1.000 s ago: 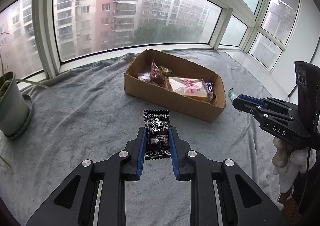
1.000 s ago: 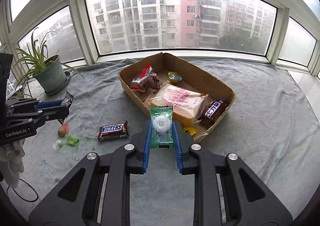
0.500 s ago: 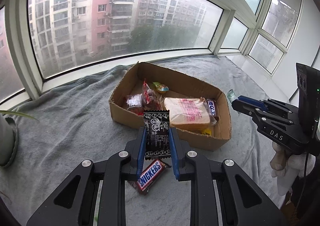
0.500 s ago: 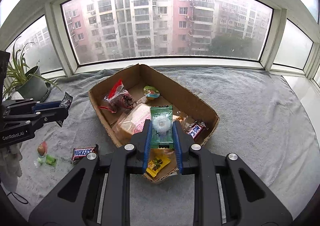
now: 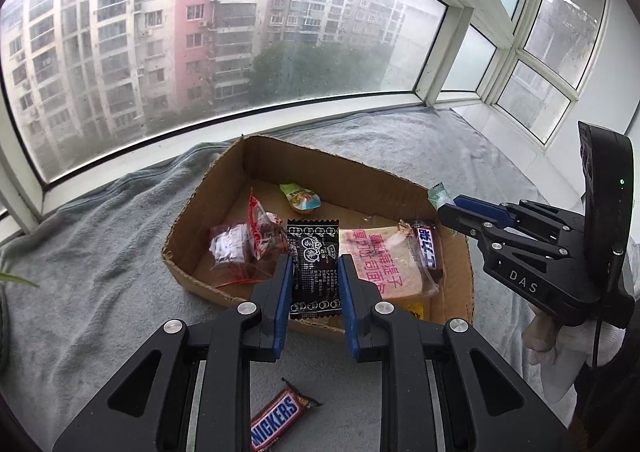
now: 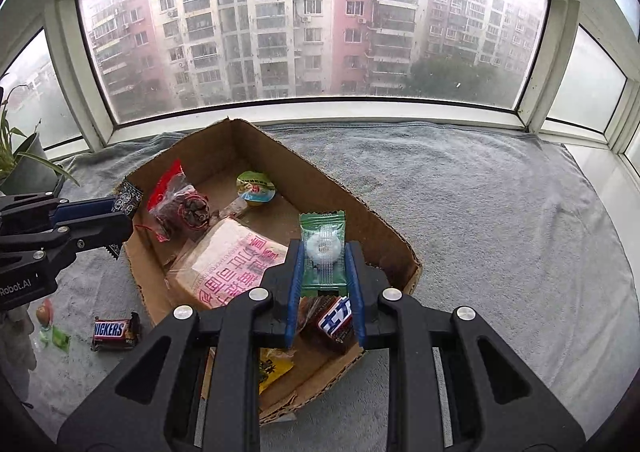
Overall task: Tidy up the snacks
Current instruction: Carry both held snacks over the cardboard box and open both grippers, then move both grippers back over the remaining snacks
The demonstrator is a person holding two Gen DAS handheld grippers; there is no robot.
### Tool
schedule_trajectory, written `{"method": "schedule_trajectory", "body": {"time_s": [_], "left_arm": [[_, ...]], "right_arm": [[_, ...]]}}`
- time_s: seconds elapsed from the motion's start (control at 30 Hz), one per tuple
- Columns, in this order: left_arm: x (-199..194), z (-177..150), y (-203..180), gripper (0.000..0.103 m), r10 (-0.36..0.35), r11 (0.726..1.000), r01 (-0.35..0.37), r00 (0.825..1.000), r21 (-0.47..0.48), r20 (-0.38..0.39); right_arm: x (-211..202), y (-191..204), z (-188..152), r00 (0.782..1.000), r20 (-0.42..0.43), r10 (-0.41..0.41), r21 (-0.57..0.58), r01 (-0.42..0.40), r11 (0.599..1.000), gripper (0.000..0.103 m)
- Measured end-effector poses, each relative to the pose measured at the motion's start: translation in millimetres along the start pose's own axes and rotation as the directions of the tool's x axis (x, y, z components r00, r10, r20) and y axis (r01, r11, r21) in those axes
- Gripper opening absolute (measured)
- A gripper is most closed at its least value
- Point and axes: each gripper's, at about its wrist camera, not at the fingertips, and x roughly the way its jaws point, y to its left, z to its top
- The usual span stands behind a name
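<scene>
Left gripper (image 5: 314,284): jaws narrow, clamped on a black packet (image 5: 315,272) held upright above the near wall of the box (image 5: 352,180).
Right gripper (image 6: 325,268): jaws narrow, clamped on a green packet (image 6: 322,248) with a white ring sweet inside, held over the box's near-right corner.
Box: open cardboard tray on a grey blanket (image 6: 500,220), at 12 o'clock from both grippers.
Box contents: bread pack (image 6: 228,268) in the middle; red-topped bag (image 6: 176,204) at 10 o'clock from it; round green-lidded cup (image 6: 255,188) at 12 o'clock; Snickers bar (image 6: 336,320) and yellow packet (image 6: 272,366) near the front corner.
Outside the box: second Snickers (image 6: 114,331) on the blanket at 9 o'clock from the right gripper, small sweets (image 6: 52,326) just beyond it.
Plant (image 6: 20,164): far left, by the window.
Hand (image 5: 548,336): gloved, under the right gripper.
</scene>
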Motion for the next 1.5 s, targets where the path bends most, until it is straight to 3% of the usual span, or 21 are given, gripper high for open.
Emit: {"method": "schedule_trajectory", "body": {"time_s": [0.4, 0.5, 0.53, 0.6, 0.67, 1.03, 1.5], "left_arm": [[25, 4, 0, 0.022, 0.004, 1.000, -0.004, 1.000, -0.006, -0.022], [27, 4, -1, 0.022, 0.006, 1.000, -0.006, 1.000, -0.003, -0.026], [26, 3, -1, 0.022, 0.008, 1.000, -0.008, 1.000, 0.000, -0.028], [25, 3, -2, 0.025, 0.017, 1.000, -0.017, 1.000, 0.006, -0.026], [23, 4, -1, 0.030, 0.018, 1.000, -0.018, 1.000, 0.002, -0.025], [6, 4, -3, 0.030, 0.018, 1.000, -0.018, 1.000, -0.001, -0.004], [-56, -7, -7, 0.030, 0.045, 0.999, -0.047, 0.997, 0.021, 0.066]], "right_arm": [[20, 4, -2, 1.000, -0.030, 0.003, -0.015, -0.003, 1.000, 0.023], [18, 4, -2, 1.000, -0.025, -0.008, -0.011, 0.008, 1.000, 0.031], [17, 4, -1, 1.000, -0.020, -0.009, -0.009, 0.009, 1.000, 0.041], [13, 4, 0, 1.000, -0.009, -0.012, -0.006, 0.012, 1.000, 0.049], [10, 5, 1, 1.000, -0.007, -0.012, -0.008, 0.012, 1.000, 0.049], [-14, 14, 5, 1.000, 0.018, -0.020, -0.024, 0.021, 1.000, 0.049], [-76, 53, 4, 0.996, 0.086, 0.033, -0.063, -0.028, 0.998, 0.050]]}}
